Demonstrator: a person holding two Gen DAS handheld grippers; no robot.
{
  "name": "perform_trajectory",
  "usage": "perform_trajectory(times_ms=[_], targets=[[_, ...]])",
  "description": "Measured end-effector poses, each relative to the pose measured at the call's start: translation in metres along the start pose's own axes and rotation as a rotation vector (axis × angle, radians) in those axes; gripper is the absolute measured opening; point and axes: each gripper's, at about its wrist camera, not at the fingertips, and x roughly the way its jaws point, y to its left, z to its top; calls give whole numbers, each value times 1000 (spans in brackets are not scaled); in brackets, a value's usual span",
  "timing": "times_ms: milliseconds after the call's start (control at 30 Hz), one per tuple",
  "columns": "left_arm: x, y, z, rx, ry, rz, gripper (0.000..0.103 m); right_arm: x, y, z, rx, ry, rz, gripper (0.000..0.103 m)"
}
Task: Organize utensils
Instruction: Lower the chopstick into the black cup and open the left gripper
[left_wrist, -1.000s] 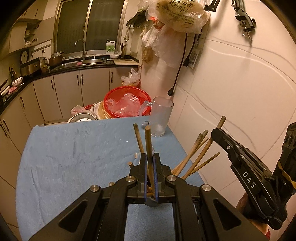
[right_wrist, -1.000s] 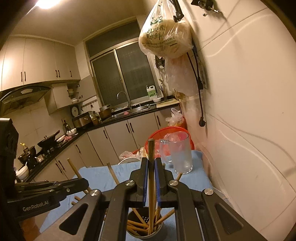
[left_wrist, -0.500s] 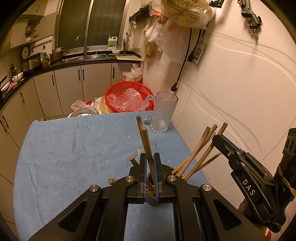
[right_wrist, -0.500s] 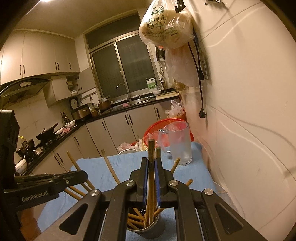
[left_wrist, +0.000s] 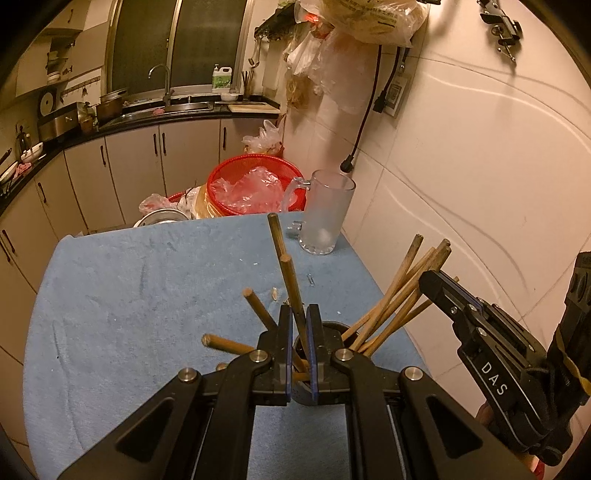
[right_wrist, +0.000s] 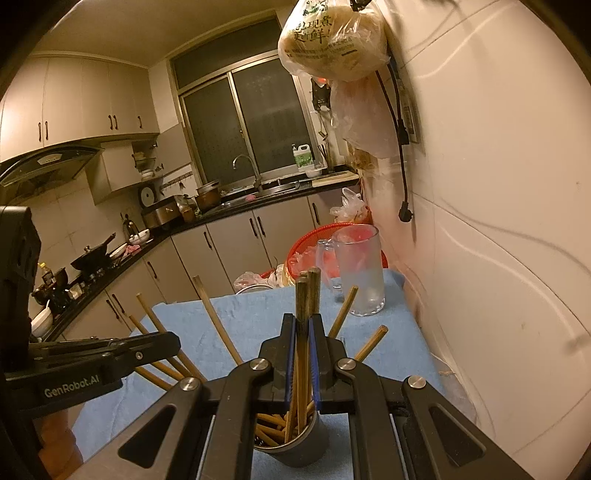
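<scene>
Landmark: dark cylindrical utensil holder (right_wrist: 291, 441) on the blue cloth (left_wrist: 129, 295), near the wall-side edge of the table.

Contents: many wooden chopsticks (left_wrist: 399, 295) already stand in the holder, fanned outward toward the wall and toward the open cloth. No loose chopsticks show on the cloth around the holder; only a few small scraps lie beyond it.

Progress, as judged: nearly complete. What is left appears to be dropping the last held sticks into the holder.

Left gripper (left_wrist: 299, 347): jaws closed to a narrow slit, clamping one chopstick (left_wrist: 291, 291) whose lower end reaches into the holder's mouth.

Right gripper (right_wrist: 303, 354): jaws likewise nearly closed, pinching a pair of darker chopsticks (right_wrist: 308, 295) upright, directly over the holder, their lower ends among the sticks inside.

Beyond the holder: frosted glass mug (left_wrist: 325, 214), upright, at the far corner of the cloth; red basket (left_wrist: 255, 184) behind it, off the table.
</scene>
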Motion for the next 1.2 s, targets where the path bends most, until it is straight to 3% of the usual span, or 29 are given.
perform_trajectory(times_ms=[867,933,1067,1200], targets=[[-11,-1,-1,-12,-7,16,8,-24,-4,4,28,-9,16,10],[-12,0,-2,-16,-4,15,10,-27,-3,3,28,-12,18,10],[-15,1,-4,-18,-21,31,29,-33,-4,2,35,-17,15,11],[-19,4,-5,-27,-27,35,31,-38,-5,0,44,-15,3,15]])
